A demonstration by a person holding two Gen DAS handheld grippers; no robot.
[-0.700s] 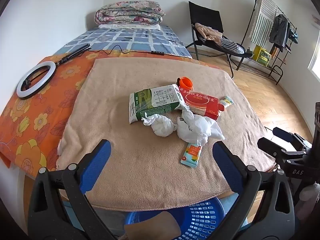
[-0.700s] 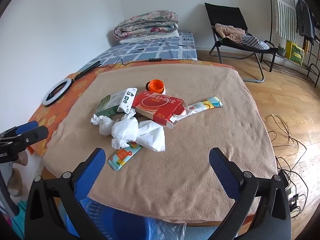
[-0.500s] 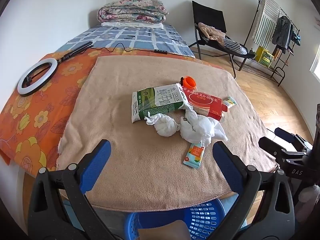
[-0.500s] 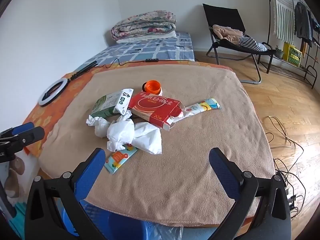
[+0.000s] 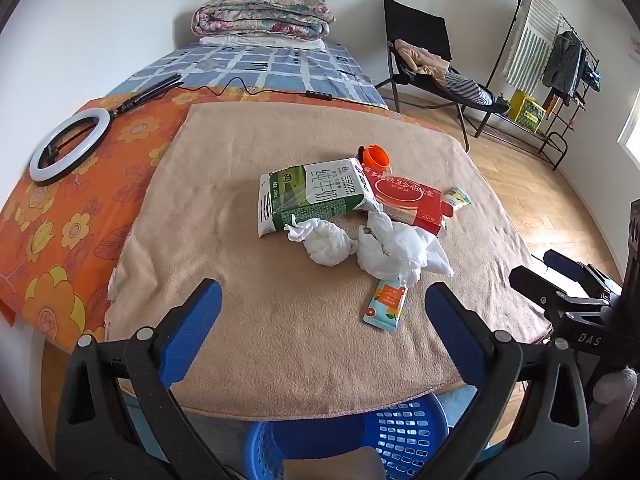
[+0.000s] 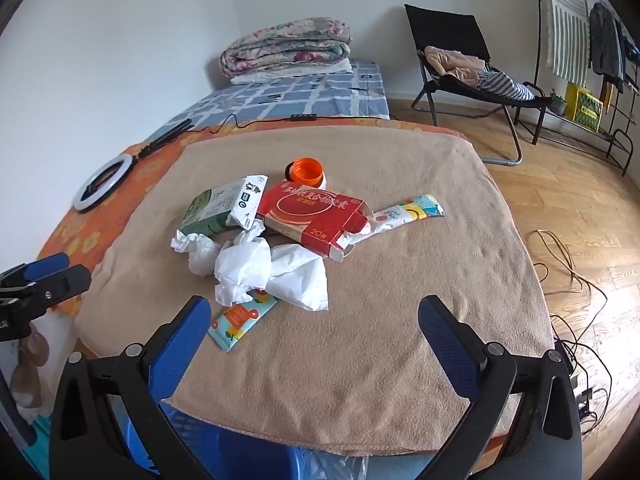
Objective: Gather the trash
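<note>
A pile of trash lies mid-way on the beige blanket [image 5: 280, 328]: a green milk carton [image 5: 312, 196], a red box [image 5: 408, 202], an orange cap [image 5: 376, 156], two crumpled white tissues [image 5: 328, 244] [image 5: 400, 252], an orange snack wrapper [image 5: 386, 306] and a long white wrapper [image 6: 404, 212]. My left gripper [image 5: 322, 306] stands open over the blanket's near edge, short of the pile, nothing between its fingers. My right gripper [image 6: 314, 322] is open too, just short of the tissues [image 6: 272, 268] and the snack wrapper [image 6: 240, 318]. Below the edge sits a blue basket [image 5: 400, 436].
A ring light [image 5: 70, 142] and its cable lie on the orange floral sheet [image 5: 60, 240] at left. A folded quilt [image 5: 262, 14] tops the far bed. A black chair [image 6: 472, 72] with clothes, a drying rack [image 5: 552, 52] and floor cables [image 6: 572, 280] are at right.
Both grippers have moved a little forward over the blanket toward the pile. The basket has slid lower in both views. Jaws stay wide.
</note>
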